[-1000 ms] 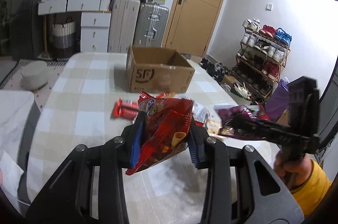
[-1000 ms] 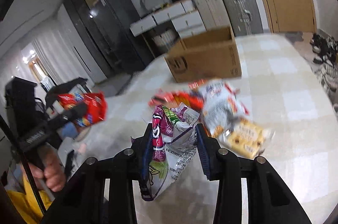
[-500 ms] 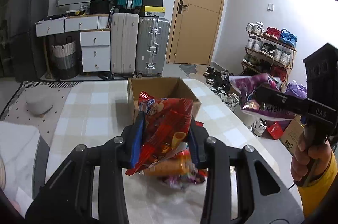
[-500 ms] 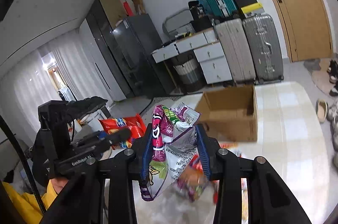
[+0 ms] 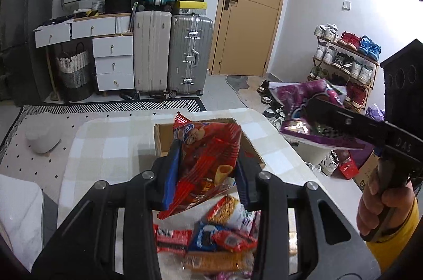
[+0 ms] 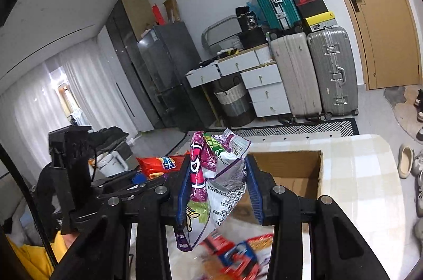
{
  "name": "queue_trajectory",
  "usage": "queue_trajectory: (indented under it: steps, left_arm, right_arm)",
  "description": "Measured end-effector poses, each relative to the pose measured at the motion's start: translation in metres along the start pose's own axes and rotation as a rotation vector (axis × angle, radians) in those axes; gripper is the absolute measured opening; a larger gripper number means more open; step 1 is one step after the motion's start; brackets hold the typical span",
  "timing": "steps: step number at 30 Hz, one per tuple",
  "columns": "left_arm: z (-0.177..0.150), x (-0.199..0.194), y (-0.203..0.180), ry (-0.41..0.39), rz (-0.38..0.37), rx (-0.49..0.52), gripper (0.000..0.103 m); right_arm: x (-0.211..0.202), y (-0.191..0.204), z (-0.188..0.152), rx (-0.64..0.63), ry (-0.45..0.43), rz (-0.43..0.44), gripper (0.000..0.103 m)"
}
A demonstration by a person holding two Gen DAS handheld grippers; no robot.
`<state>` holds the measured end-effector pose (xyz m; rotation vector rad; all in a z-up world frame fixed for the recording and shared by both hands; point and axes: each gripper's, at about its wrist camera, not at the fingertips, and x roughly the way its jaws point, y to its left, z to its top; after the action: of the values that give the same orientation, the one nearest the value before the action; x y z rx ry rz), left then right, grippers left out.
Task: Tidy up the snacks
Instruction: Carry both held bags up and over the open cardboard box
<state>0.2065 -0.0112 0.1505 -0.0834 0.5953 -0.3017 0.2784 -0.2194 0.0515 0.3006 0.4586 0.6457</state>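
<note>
The left hand-held gripper [image 5: 205,171] is closed on a red snack bag [image 5: 206,161]. The bag hangs up in the air, in front of the open cardboard box [image 5: 162,140] on the desk [image 5: 105,147]. The blue pads pinch the bag from both sides, about halfway up, and the foil crumples between them. It looks light, puffy and crinkly, so I think a soft pinch is enough. A hard squeeze could crush what is inside.

Under it, a heap of loose snacks [image 5: 219,237] lies on the desk, red, blue and orange packs all mixed up. They look small, flat and shiny, so they could slip. I would grab each one by an edge.

The right hand-held gripper [image 6: 219,190] is closed on a purple and white snack bag [image 6: 214,182]. This bag is also up in the air, beside the box, and it droops below the pads. It looks floppy and light. A grip on the flat middle seems best.
</note>
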Motion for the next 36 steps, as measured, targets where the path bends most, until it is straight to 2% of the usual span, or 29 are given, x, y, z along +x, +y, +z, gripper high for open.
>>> queue_trajectory:
  steps: [10,23,36]
  left_arm:
    - [0.045,0.121,0.030,0.091,0.001,-0.012,0.034]
    - [0.062,0.264,0.066,0.200,-0.017,-0.040,0.034]
    - [0.031,0.340,0.075,0.267,-0.022,-0.040,0.034]
  right_arm:
    - [0.069,-0.041,0.009,0.019,0.055,-0.051,0.038]
    - [0.144,-0.095,-0.007,0.051,0.166,-0.120,0.038]
    - [0.174,-0.116,-0.027,0.047,0.239,-0.171,0.038]
